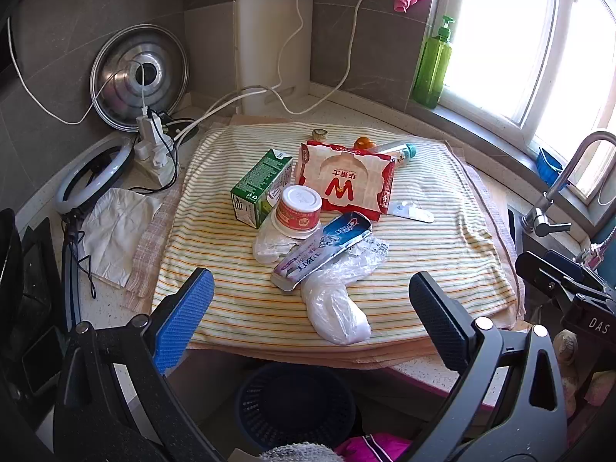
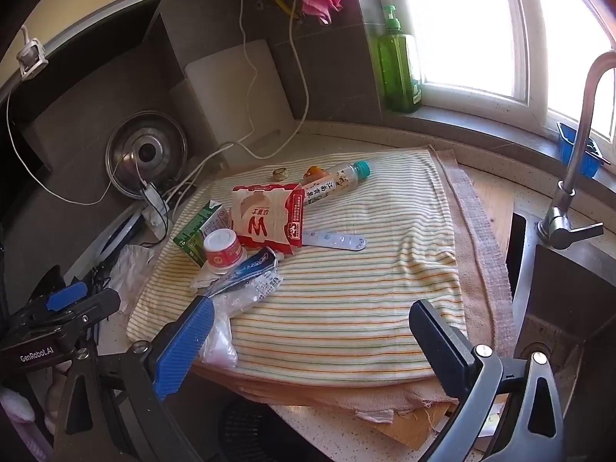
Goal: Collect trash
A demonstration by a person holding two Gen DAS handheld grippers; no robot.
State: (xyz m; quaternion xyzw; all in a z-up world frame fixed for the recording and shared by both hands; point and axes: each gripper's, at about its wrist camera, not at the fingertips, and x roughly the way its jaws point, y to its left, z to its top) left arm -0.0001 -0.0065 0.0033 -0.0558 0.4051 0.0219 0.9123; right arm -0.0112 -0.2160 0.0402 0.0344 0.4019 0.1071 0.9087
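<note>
Grey-tiled walls and a bright window enclosed a kitchen counter covered by a striped cloth (image 1: 423, 238). Trash lay clustered at the centre of the left wrist frame: a green carton (image 1: 258, 188) on its side, touching a red-labelled cup (image 1: 297, 211); behind them a red and white paper box (image 1: 346, 181); in front, a flattened toothpaste box (image 1: 321, 250) resting across a crumpled plastic bag (image 1: 335, 308). A blister strip (image 1: 411, 211) lay just right of the paper box, and a small bottle (image 1: 396, 151) with a teal cap lay behind it. A dark basket (image 1: 294, 404) stood below the counter edge, at lower centre.

The left gripper (image 1: 312, 312) hovered over the near edge of the cloth, jaws spread wide, nothing between the pads. The right gripper (image 2: 312, 331) was likewise spread wide and empty, above bare cloth, with the trash at centre left of its frame. A faucet (image 2: 577, 146) and sink occupied the right side of that frame.
</note>
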